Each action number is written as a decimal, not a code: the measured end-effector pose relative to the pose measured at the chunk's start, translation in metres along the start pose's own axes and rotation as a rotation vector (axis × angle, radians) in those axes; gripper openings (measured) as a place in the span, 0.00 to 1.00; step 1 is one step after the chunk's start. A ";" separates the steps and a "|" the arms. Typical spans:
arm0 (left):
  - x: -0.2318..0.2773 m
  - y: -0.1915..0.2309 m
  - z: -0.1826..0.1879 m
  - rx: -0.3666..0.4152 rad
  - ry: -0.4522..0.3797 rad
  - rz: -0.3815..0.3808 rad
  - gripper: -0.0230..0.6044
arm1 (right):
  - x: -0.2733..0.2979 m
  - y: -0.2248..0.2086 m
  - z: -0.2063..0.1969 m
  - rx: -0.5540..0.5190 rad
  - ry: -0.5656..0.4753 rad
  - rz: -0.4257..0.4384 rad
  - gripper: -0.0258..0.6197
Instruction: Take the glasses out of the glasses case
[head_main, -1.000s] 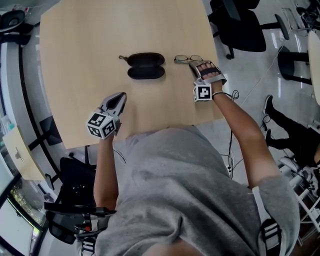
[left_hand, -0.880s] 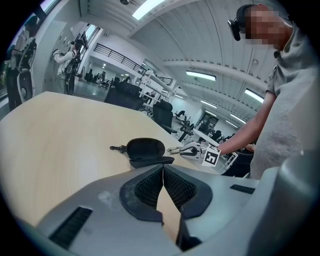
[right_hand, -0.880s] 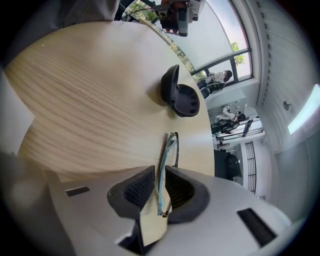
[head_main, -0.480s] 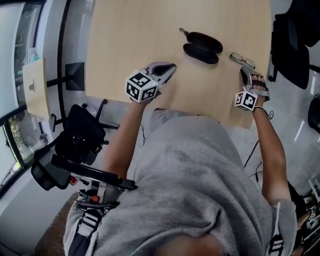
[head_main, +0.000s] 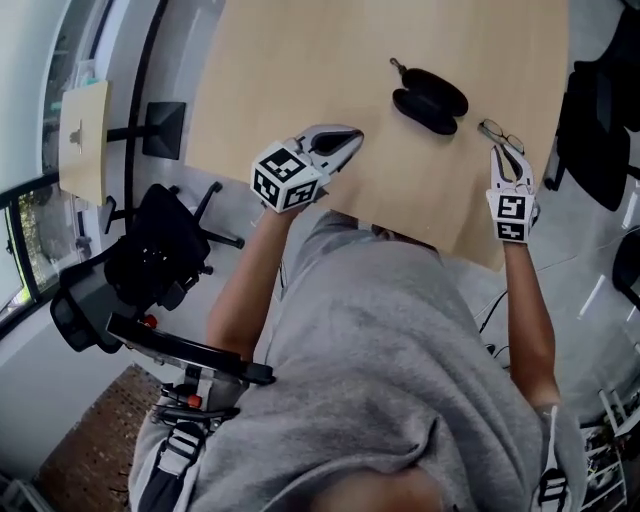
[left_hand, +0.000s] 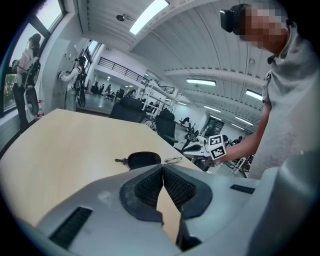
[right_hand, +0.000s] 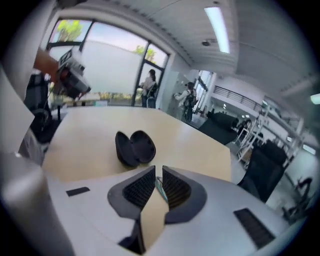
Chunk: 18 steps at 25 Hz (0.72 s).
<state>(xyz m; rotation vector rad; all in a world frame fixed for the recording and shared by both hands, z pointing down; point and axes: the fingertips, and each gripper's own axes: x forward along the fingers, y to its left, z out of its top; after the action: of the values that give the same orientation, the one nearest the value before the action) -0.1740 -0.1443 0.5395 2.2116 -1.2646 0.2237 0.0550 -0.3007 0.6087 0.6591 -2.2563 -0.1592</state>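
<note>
A pale wooden table (head_main: 300, 60) stands in a wide hall, with strip lights (left_hand: 150, 12) overhead and office chairs (left_hand: 165, 127) beyond it. At the left, our bare left forearm (head_main: 240, 300) reaches over the near edge. The left gripper (head_main: 350, 138) hangs above the table, tilted gently down, with its jaws pressed together on nothing. Its cube (head_main: 285, 177) bears black-and-white square markers. Further right, the black glasses case (head_main: 430, 100) lies open on the table, both shells showing. Just right of it, by the table's right edge, the glasses (head_main: 503, 134) are out of the case. Our right arm (head_main: 530, 320) stretches straight out, and the right gripper (head_main: 503, 158) pinches a thin part of the frame. Its jaws have just closed a touch further.
</note>
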 end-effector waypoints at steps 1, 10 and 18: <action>-0.005 -0.004 0.002 0.006 -0.007 -0.005 0.05 | -0.004 0.003 0.014 0.092 -0.034 0.019 0.11; -0.085 -0.048 0.032 0.100 -0.163 -0.039 0.05 | -0.061 0.051 0.137 0.482 -0.328 0.180 0.09; -0.179 -0.113 0.037 0.247 -0.230 -0.112 0.05 | -0.190 0.115 0.216 0.417 -0.511 0.194 0.05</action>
<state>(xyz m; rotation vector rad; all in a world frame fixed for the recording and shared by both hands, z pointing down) -0.1811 0.0109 0.3905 2.5725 -1.2851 0.0865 -0.0358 -0.1250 0.3704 0.6587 -2.8703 0.2784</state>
